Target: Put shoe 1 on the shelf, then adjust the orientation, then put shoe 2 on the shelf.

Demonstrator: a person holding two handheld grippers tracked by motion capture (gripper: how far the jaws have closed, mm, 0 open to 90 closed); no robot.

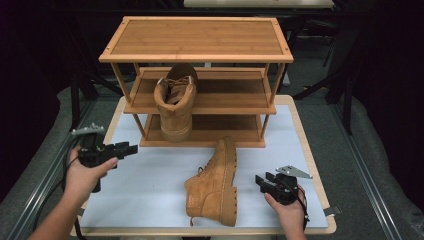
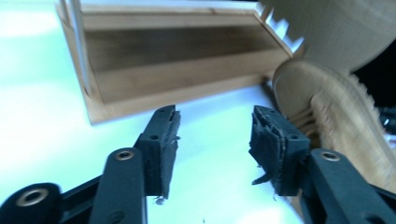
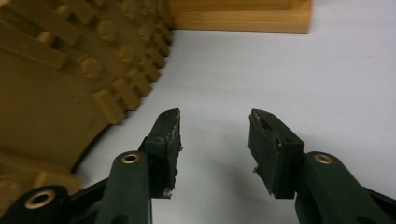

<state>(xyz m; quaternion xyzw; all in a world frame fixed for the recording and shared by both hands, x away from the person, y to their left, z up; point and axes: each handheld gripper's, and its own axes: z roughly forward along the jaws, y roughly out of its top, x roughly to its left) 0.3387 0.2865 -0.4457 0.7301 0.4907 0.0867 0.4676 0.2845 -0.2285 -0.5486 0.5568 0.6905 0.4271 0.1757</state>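
Two tan boots are waiting at a wooden shoe rack (image 1: pixel 196 55) on a white-topped table (image 1: pixel 150 190): one boot (image 1: pixel 175 102) is standing on the middle shelf, heel toward the camera, while the other boot (image 1: pixel 216 185) is lying on its side on the table just in front of the rack, sole facing the right. A person is holding the left tool (image 1: pixel 131 148) low at the left of the table, jaws apart and empty, pointing across toward the fallen boot. The right tool (image 1: pixel 262 182) is hovering just beside that boot's sole, jaws likewise apart with nothing between them. The step in hand appears to be the approach to the lying boot; the next move likely calls for closing on its sole or ankle collar, lifting it upright, and setting it on the shelf beside its mate.
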